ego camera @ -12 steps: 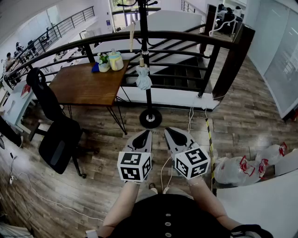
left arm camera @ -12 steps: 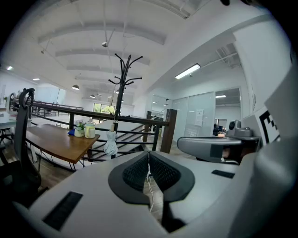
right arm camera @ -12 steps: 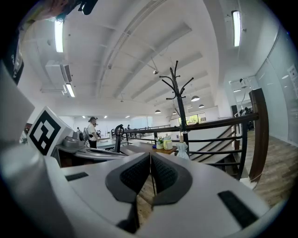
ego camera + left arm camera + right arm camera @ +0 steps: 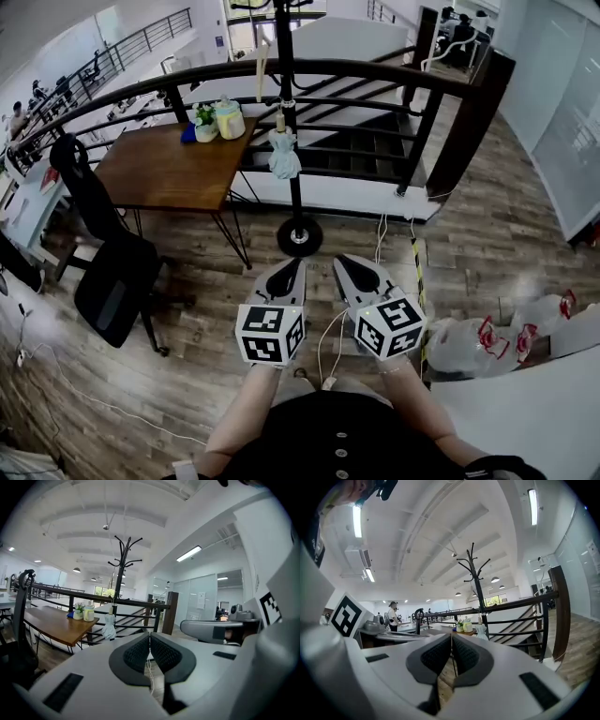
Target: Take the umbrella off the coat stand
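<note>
Head view: pale umbrella (image 4: 282,155) apparently hung on coat stand (image 4: 293,202) at 12 o'clock | left gripper (image 4: 296,265), right gripper (image 4: 341,262): jaws were together, empty.

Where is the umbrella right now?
In the head view, the pale folded umbrella hangs on the coat stand at upper centre, just right of the wooden table.

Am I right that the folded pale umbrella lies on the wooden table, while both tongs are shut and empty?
Not quite: the umbrella hangs on the coat stand, beside the wooden table, as the head view shows. The left tongs and right tongs are indeed shut and empty.
</note>
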